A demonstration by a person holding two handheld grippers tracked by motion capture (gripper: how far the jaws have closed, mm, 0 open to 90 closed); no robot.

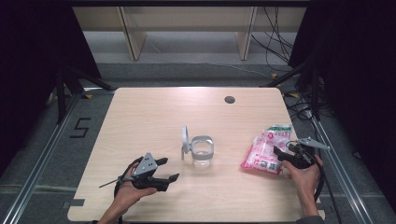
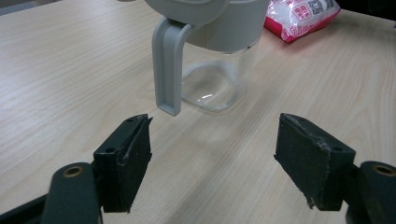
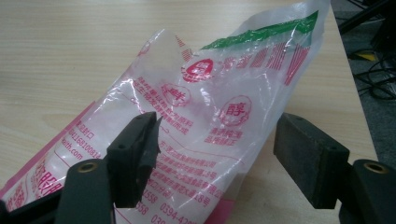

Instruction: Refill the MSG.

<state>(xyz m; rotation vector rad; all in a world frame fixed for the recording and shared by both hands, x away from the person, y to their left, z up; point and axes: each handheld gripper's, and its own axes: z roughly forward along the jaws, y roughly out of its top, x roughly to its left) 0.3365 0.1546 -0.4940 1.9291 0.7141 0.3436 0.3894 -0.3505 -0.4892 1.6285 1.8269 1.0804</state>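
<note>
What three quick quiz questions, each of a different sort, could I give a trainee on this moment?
1. True or false: the right gripper is shut on the bag.
2. Which thing lies straight ahead of the left gripper? A) the bag B) the jar C) the table's round grey plug
3. Fill in: the jar's grey lid is flipped ____ on its hinge.

Key
1. False: its jaws stand apart, one on each side of the bag.
2. B
3. Open; in the high view it stands upright beside the jar's mouth.
</note>
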